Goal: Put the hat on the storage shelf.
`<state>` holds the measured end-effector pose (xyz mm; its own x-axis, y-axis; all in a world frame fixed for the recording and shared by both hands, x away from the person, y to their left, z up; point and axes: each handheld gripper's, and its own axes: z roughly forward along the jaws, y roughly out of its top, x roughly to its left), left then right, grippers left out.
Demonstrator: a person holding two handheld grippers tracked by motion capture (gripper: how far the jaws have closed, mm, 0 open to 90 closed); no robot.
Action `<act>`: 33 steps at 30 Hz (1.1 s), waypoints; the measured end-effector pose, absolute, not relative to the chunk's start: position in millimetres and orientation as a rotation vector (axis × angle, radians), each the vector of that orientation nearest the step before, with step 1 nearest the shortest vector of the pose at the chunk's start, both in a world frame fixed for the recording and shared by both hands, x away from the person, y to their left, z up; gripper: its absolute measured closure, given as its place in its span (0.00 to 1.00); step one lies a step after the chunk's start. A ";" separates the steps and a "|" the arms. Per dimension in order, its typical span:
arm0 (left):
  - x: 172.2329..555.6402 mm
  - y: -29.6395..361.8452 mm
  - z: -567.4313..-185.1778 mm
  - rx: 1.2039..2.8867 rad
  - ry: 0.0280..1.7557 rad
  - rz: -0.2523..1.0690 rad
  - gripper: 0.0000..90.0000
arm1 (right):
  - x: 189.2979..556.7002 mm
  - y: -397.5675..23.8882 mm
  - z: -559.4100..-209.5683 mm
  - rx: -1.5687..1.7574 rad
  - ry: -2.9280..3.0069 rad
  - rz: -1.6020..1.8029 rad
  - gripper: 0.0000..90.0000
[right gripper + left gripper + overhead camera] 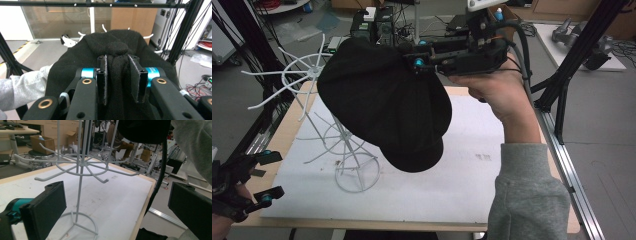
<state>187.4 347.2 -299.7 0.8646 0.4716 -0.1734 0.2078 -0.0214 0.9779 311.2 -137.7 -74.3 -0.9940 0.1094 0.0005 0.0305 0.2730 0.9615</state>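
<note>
A black cap (pixel 384 102) hangs in the air over the table, with my right gripper (pixel 418 56) shut on its crown. In the right gripper view the black fabric (pixel 117 65) is pinched between both pads, under the cap's top button. A white wire hat rack (pixel 343 135) with hooked arms stands on the table's left half, partly hidden behind the cap. My left gripper (pixel 268 175) stands open at the table's front left corner. In the left gripper view its pads (pixel 47 205) are wide apart, facing the rack's pole (pixel 80 185) and ring base.
A white mat (pixel 462 175) covers the wooden table (pixel 282 130). Black frame posts (pixel 572 60) rise at the right, with a metal rail along that edge. Electronics and cables sit beyond the far edge. A person's grey sleeve (pixel 527 195) crosses the front right.
</note>
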 end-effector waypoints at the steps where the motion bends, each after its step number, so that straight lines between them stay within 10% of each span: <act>1: 187.6 347.0 -299.9 1.601 0.545 0.227 0.02 | 312.0 -136.7 -77.2 0.135 2.456 1.845 0.79; 33: 187.0 345.7 -299.2 1.604 0.543 0.246 0.02 | 322.8 -132.8 -129.0 0.160 2.508 1.845 0.58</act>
